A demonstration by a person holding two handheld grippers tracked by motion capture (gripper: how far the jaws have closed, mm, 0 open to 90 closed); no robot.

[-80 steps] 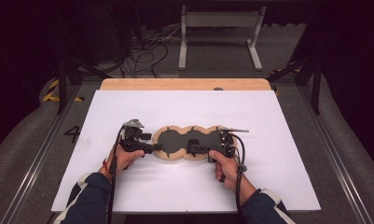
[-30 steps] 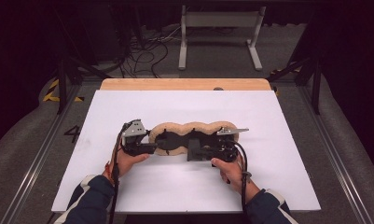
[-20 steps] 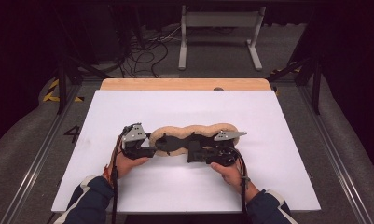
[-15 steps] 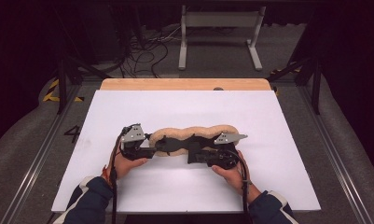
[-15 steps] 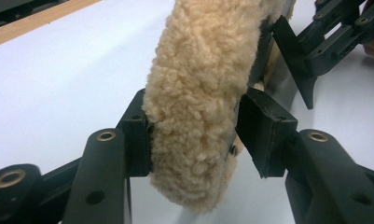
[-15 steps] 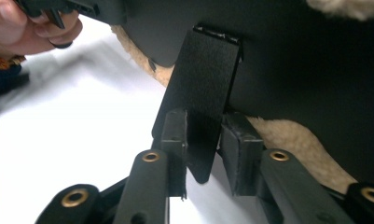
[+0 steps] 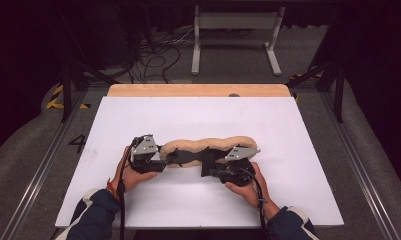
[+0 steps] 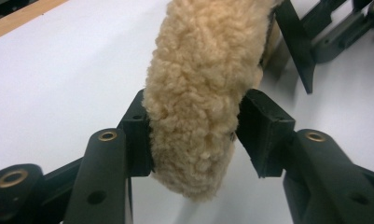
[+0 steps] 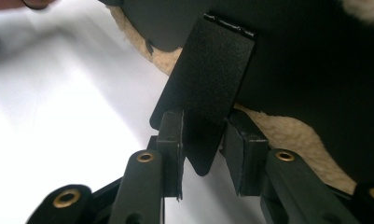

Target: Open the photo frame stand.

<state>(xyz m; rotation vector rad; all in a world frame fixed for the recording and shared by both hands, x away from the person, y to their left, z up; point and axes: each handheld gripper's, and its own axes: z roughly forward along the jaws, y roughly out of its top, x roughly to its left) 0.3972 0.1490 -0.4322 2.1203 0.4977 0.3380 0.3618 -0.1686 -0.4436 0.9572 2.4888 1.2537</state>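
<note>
A long, wavy-edged strip of tan fleece backed with black leather-like material (image 7: 208, 147) is held up on its edge just above the near middle of a white table sheet (image 7: 198, 115), apparently so it can be folded or turned over. At the fleece strip's left end, the left gripper (image 7: 155, 162) pinches the woolly edge between both pads (image 8: 138, 135), the pile bulging out around them. At the strip's right end, the right gripper (image 7: 210, 170) has a flat black tab (image 9: 205, 88) of the backing between its jaws; one pad (image 9: 171, 140) touches it, the other stands a little off, the jaws having just been opening. Both hands come from the near edge, wrists level, grippers pointing inward toward each other along the strip.
</note>
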